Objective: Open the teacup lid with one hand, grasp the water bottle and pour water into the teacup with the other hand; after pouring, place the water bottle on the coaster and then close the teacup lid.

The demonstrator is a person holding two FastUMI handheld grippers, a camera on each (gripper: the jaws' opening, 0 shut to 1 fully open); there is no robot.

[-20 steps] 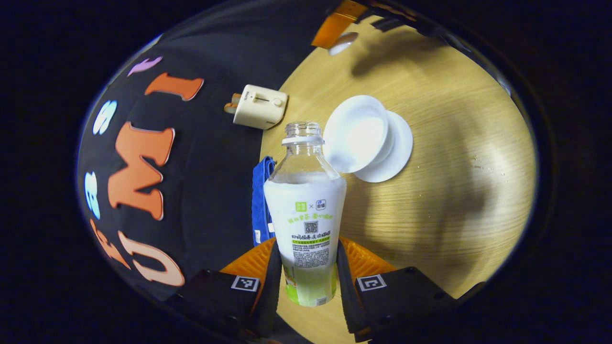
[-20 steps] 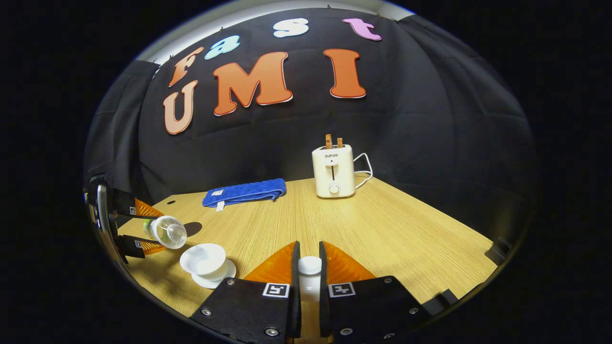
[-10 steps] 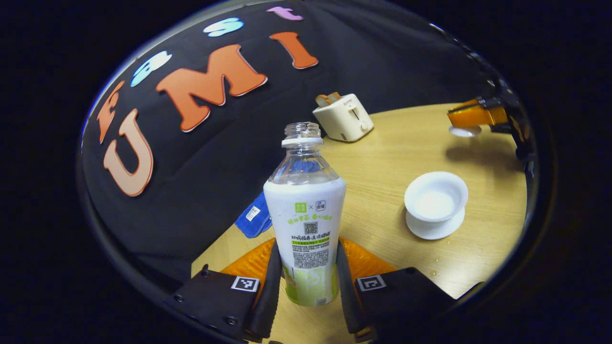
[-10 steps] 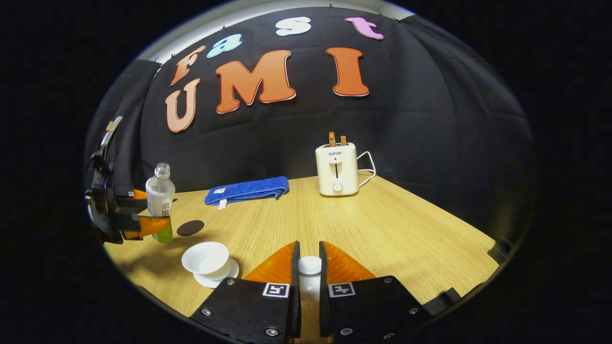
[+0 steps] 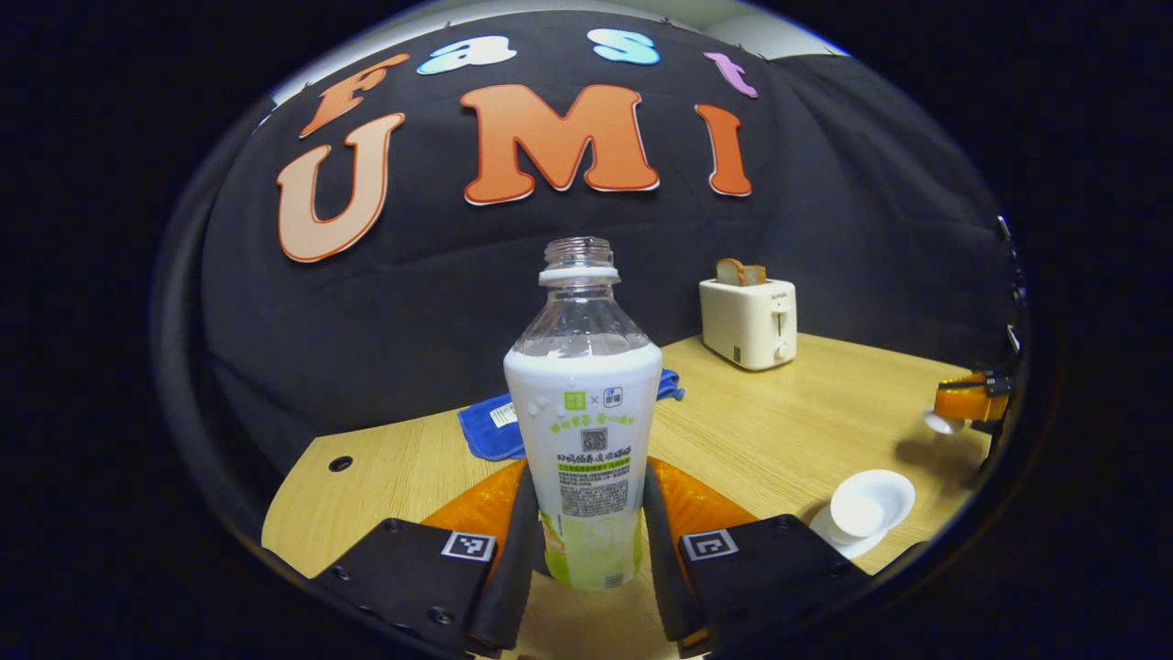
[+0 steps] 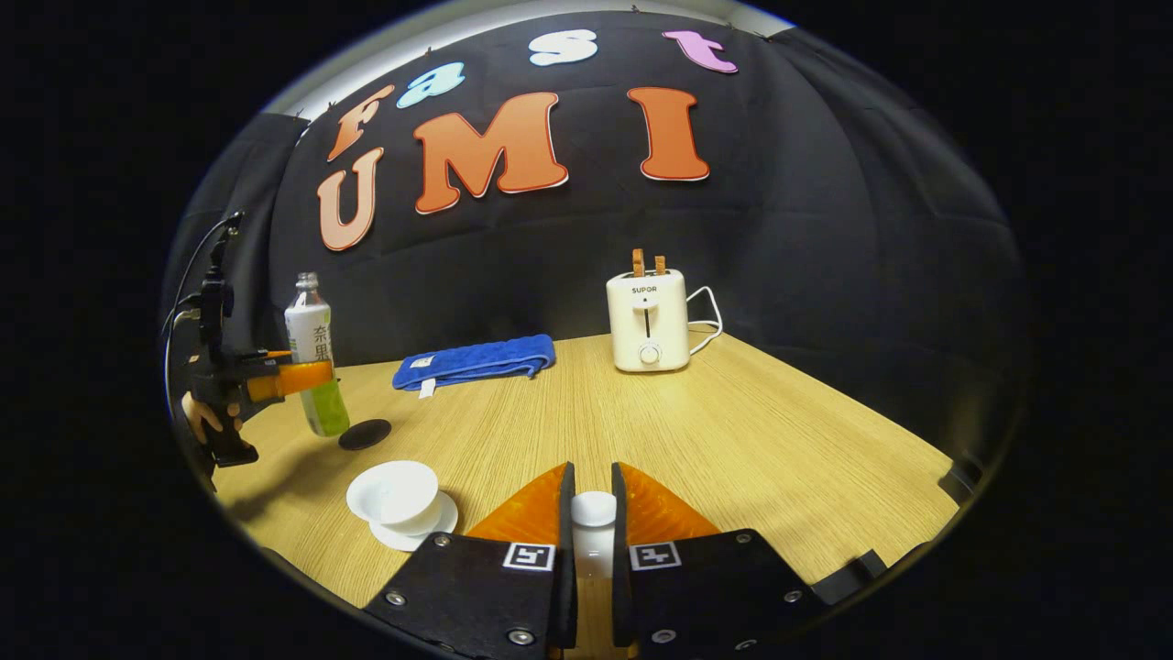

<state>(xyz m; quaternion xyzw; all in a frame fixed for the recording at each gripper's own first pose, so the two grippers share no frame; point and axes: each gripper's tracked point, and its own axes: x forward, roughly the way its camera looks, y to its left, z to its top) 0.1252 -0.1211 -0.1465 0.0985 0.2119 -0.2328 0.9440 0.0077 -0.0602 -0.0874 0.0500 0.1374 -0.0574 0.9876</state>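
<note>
While our left gripper [image 5: 586,513] clamps the water bottle [image 5: 585,431] low on its body, both orange fingers [image 5: 499,500] press against its sides, and the bottle stands upright with its long axis vertical and its uncapped mouth pointing straight up. Seen from the right gripper view, that same bottle [image 6: 313,362] is held at the far left of the wooden table [image 6: 733,431], its green base hanging just beside and a little left of the dark round coaster [image 6: 365,434]; we cannot tell whether the base touches the tabletop. A hand [image 6: 206,417] grips the handle of that gripper [image 6: 289,378].

Our right gripper [image 6: 594,527] is closed narrowly on the white teacup lid [image 6: 594,513], both fingers pressing its sides, and the lid is raised above the near part of the table. From the left gripper view we see this gripper [image 5: 962,405] off at the right edge with the lid [image 5: 940,422] beneath its orange fingers.

We see the white teacup [image 6: 396,490] standing uncovered on its saucer [image 6: 431,530], near the left front of the table, nearer than the coaster. At the far side lie a folded blue towel [image 6: 472,362] and a cream toaster [image 6: 647,321] holding toast.
</note>
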